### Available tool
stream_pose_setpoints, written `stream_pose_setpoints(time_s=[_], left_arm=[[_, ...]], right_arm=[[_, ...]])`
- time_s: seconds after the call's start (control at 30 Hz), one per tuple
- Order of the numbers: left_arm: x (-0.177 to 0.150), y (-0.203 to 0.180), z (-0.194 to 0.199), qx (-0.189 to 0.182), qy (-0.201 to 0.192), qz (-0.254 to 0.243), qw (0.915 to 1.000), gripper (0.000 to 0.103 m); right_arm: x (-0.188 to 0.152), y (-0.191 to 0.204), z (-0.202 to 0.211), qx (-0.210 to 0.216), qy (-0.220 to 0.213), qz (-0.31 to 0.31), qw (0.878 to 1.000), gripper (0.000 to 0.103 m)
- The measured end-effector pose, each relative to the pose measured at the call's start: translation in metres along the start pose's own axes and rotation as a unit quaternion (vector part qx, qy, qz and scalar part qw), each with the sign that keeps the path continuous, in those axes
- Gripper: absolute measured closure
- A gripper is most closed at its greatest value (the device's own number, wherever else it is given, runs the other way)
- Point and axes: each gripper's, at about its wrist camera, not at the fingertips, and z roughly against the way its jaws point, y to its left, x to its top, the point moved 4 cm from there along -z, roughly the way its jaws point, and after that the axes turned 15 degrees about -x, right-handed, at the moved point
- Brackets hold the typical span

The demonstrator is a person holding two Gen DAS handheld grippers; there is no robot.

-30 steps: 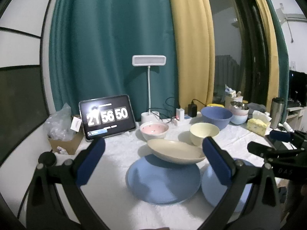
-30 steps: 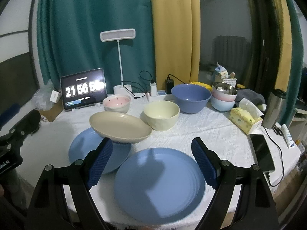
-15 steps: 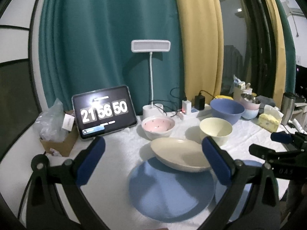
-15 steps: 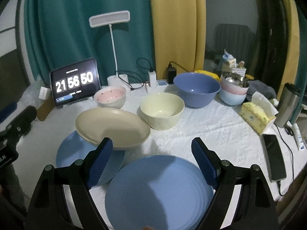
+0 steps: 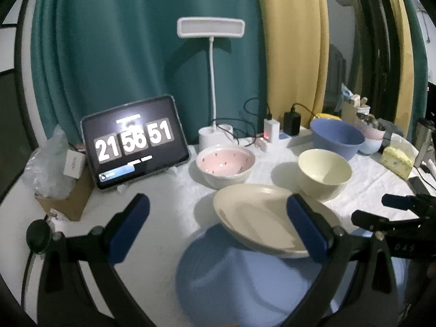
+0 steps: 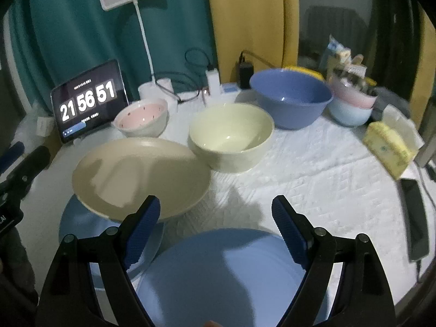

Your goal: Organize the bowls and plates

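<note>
A beige plate (image 5: pixel 259 215) (image 6: pixel 139 177) rests tilted on a blue plate (image 5: pixel 239 280) (image 6: pixel 81 223). A second blue plate (image 6: pixel 223 275) lies at the front, under my right gripper (image 6: pixel 215 231), which is open and empty. My left gripper (image 5: pixel 218 229) is open and empty above the first blue plate, its right finger over the beige plate's edge. Behind stand a pink bowl (image 5: pixel 224 164) (image 6: pixel 141 115), a cream bowl (image 5: pixel 323 171) (image 6: pixel 231 135) and a large blue bowl (image 5: pixel 336 137) (image 6: pixel 290 96).
A tablet clock (image 5: pixel 135 141) and white lamp (image 5: pixel 211 27) stand at the back left, with chargers and cables (image 5: pixel 269 133). Stacked small bowls (image 6: pixel 351 103), a tissue box (image 6: pixel 389 147) and a phone (image 6: pixel 415 204) sit right. A cardboard box (image 5: pixel 65 196) sits far left.
Both grippers have moved forward and lower toward the plates. The clock changed from 21:56:50 to 21:56:51. The dishes have not moved.
</note>
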Motion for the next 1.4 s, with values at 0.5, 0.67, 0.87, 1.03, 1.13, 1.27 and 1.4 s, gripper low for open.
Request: stream_pose_setpoints(time_s=[0.5, 0.67, 0.87, 1.03, 1.13, 1.27, 1.4], left_arm=[[-0.015, 0.023, -0.072, -0.01, 0.081, 0.022, 0.9964, 0.022], [-0.023, 0.028, -0.09, -0.018, 0.106, 0.037, 0.9935, 0.038], [-0.027, 0.028, -0.098, -0.022, 0.118, 0.046, 0.9917, 0.051], [-0.027, 0.024, -0.1, -0.034, 0.124, 0.047, 0.9906, 0.069], [-0.027, 0.023, -0.098, -0.03, 0.122, 0.047, 0.991, 0.07], [-0.028, 0.024, -0.093, -0.03, 0.122, 0.051, 0.9908, 0.072], [-0.031, 0.025, -0.086, -0.03, 0.123, 0.058, 0.9903, 0.072]], right_arm=[[0.005, 0.013, -0.068, 0.034, 0.077, -0.019, 0.996, 0.017], [0.006, 0.019, -0.083, 0.045, 0.1, -0.024, 0.994, 0.028], [0.004, 0.026, -0.095, 0.057, 0.121, -0.026, 0.991, 0.043], [0.006, 0.028, -0.096, 0.078, 0.126, -0.029, 0.989, 0.067], [0.007, 0.032, -0.093, 0.08, 0.122, -0.021, 0.989, 0.073], [0.007, 0.031, -0.091, 0.076, 0.119, -0.021, 0.99, 0.076], [0.005, 0.032, -0.084, 0.071, 0.112, -0.016, 0.991, 0.078]])
